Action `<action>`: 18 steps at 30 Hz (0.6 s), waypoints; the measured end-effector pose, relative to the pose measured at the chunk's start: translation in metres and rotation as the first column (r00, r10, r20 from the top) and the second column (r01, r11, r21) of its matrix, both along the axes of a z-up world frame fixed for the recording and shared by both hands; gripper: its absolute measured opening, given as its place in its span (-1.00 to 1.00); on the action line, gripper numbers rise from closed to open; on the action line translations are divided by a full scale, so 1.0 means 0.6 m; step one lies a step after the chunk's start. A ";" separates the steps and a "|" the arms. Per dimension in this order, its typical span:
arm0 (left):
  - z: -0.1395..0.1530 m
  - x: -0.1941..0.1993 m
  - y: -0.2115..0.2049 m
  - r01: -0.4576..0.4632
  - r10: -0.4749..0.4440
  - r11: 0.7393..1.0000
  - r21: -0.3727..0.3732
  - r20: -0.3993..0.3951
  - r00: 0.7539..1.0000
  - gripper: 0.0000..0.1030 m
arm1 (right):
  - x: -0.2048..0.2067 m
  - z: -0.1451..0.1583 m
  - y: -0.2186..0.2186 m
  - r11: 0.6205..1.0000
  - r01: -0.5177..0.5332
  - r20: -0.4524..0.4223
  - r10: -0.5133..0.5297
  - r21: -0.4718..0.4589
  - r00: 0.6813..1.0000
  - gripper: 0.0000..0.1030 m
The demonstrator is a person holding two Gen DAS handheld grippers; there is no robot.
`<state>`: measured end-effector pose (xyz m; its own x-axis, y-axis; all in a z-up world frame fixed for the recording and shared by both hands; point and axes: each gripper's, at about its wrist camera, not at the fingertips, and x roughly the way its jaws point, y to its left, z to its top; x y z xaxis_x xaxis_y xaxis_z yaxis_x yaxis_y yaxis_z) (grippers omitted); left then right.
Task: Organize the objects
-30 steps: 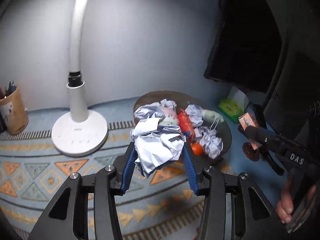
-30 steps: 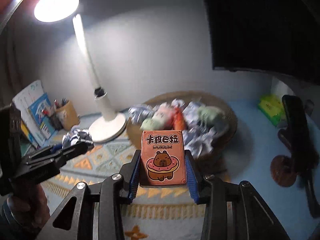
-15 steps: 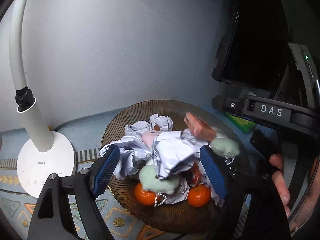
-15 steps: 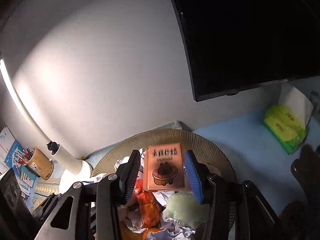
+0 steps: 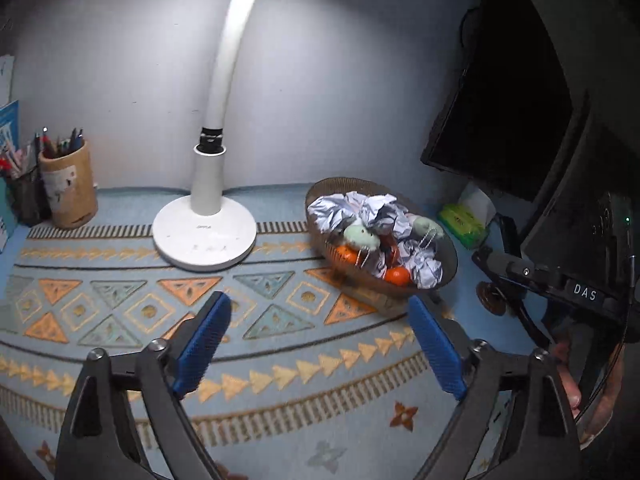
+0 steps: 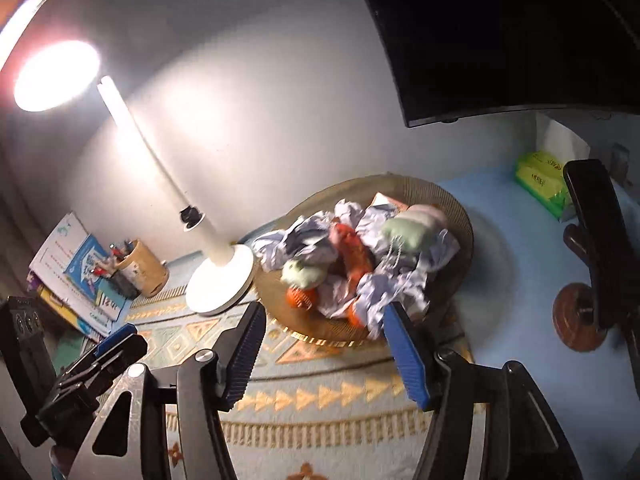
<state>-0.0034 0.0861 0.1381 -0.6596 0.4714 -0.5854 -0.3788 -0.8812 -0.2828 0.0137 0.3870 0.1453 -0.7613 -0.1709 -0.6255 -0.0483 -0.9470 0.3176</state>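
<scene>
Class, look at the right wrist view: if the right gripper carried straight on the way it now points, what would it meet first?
Most likely the round woven brown basket heaped with crumpled paper. The right gripper is open and empty, and the basket's near rim lies just beyond its fingertips, though depth is uncertain.

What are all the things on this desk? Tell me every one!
Basket: one, brown, on the mat.
Paper balls: several, white, in the basket.
Oranges: at least two, in the basket.
Plush toys: a few, pale green, in the basket.
Lamp: one, white, left of the basket.
Pen cup: one, tan, far left.
Books: several, blue and white, by the pen cup.
Tissue pack: one, green, right of the basket.
Monitor: one, black, at the wall.
Mat: one, blue with orange triangles.
Left gripper: open, empty.
Right gripper: open, empty.
</scene>
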 end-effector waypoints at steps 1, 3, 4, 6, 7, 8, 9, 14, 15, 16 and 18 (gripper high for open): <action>-0.005 0.021 -0.017 -0.005 0.005 1.000 -0.007 -0.005 1.000 0.99 | 0.021 0.001 -0.017 1.000 -0.018 -0.007 0.018 -0.009 1.000 0.26; -0.021 0.065 -0.051 -0.052 0.051 0.999 -0.018 -0.011 0.999 0.99 | 0.054 -0.006 -0.053 0.998 -0.051 -0.017 0.051 -0.022 0.999 0.27; -0.032 0.078 -0.067 -0.078 0.078 0.997 -0.025 0.004 0.997 0.99 | 0.066 -0.015 -0.071 0.998 -0.059 -0.012 0.059 -0.015 0.998 0.27; -0.058 0.096 -0.105 -0.128 0.130 0.991 -0.028 0.048 0.990 0.99 | 0.076 -0.041 -0.108 0.997 -0.082 0.020 0.082 0.001 0.996 0.27; -0.072 0.098 -0.123 -0.157 0.159 0.987 -0.023 0.066 0.985 0.99 | 0.076 -0.057 -0.125 0.995 -0.099 0.048 0.099 -0.005 0.994 0.27; -0.087 0.101 -0.143 -0.197 0.198 0.980 -0.024 0.080 0.977 0.99 | 0.075 -0.073 -0.141 0.994 -0.112 0.067 0.112 -0.011 0.991 0.27; -0.100 0.100 -0.159 -0.240 0.242 0.970 -0.035 0.089 0.966 0.99 | 0.073 -0.089 -0.156 0.993 -0.120 0.077 0.120 -0.004 0.990 0.27; -0.154 0.072 -0.209 -0.375 0.390 0.918 -0.130 0.114 0.914 0.99 | 0.041 -0.174 -0.217 0.982 -0.131 0.137 0.113 0.136 0.984 0.27; -0.163 0.064 -0.211 -0.382 0.398 0.913 -0.141 0.112 0.910 0.99 | 0.036 -0.187 -0.227 0.977 -0.139 0.142 0.116 0.160 0.983 0.27; -0.172 0.057 -0.212 -0.392 0.410 0.907 -0.151 0.108 0.906 0.99 | 0.031 -0.199 -0.234 0.973 -0.144 0.143 0.119 0.179 0.982 0.27; -0.190 0.040 -0.212 -0.424 0.446 0.887 -0.183 0.103 0.889 0.99 | 0.020 -0.216 -0.246 0.964 -0.130 0.149 0.097 0.232 0.984 0.27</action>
<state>0.0207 -0.0412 0.0243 -0.6848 0.0547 -0.7267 0.0856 -0.9842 -0.1548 0.0254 0.2391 0.0158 -0.6514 -0.0834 -0.7541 0.0372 -0.9963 0.0781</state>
